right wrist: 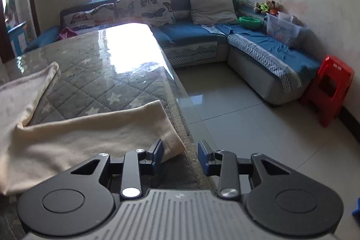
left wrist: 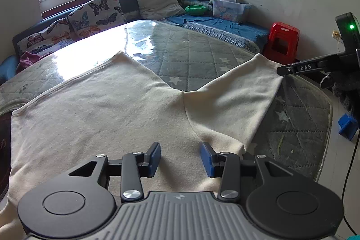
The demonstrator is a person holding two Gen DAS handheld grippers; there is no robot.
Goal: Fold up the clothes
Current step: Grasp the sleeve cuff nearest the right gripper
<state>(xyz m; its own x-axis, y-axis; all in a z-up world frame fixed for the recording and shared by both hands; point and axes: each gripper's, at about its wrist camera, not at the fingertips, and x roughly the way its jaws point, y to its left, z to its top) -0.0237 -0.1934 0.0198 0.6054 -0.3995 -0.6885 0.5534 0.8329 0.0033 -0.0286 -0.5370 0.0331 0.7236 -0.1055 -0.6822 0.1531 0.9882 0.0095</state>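
Garment: cream-coloured soft cotton trousers (left wrist: 117, 109) lie spread flat on the bench (left wrist: 202, 53), both legs fanned apart.
Bench: covered by a grey quilted star-patterned mat under a glossy clear sheet.
Left hand-held gripper (left wrist: 180, 158): jaws parted, hovering over the trousers' waist end, gripping nothing.
Right hand-held gripper (right wrist: 180, 155): jaws parted, empty, at the bench's edge just beside the right leg's cuff (right wrist: 171, 141).
Surroundings: blue corner sofa (right wrist: 258, 46), red plastic stool (right wrist: 328, 87).

One cream garment (left wrist: 117, 109), one red stool (left wrist: 282, 42), two butterfly cushions (right wrist: 146, 7) (plus one grey (right wrist: 212, 8))
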